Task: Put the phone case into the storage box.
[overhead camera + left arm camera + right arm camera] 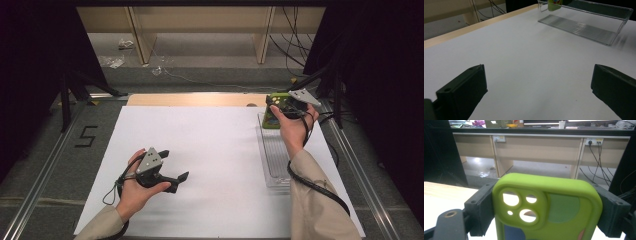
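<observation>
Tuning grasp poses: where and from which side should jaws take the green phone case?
Across its width, on the two long side edges near the camera-cutout end, as the right gripper does now. The green phone case is flat and thin, with parallel soft sides; come in along its length so the pads meet them squarely.

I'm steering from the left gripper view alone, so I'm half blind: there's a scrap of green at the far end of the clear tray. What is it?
Observer: A lime green phone case, clamped between the right gripper's jaws; its camera cutouts face that gripper's camera.
Operator: Is it lying in the tray?
Observer: The high view shows it held over the far end of the clear tray; whether it touches the tray I cannot tell.
Operator: And my own gripper?
Observer: The left gripper is open with nothing between its jaws, over the white sheet, well left of the tray.
</observation>
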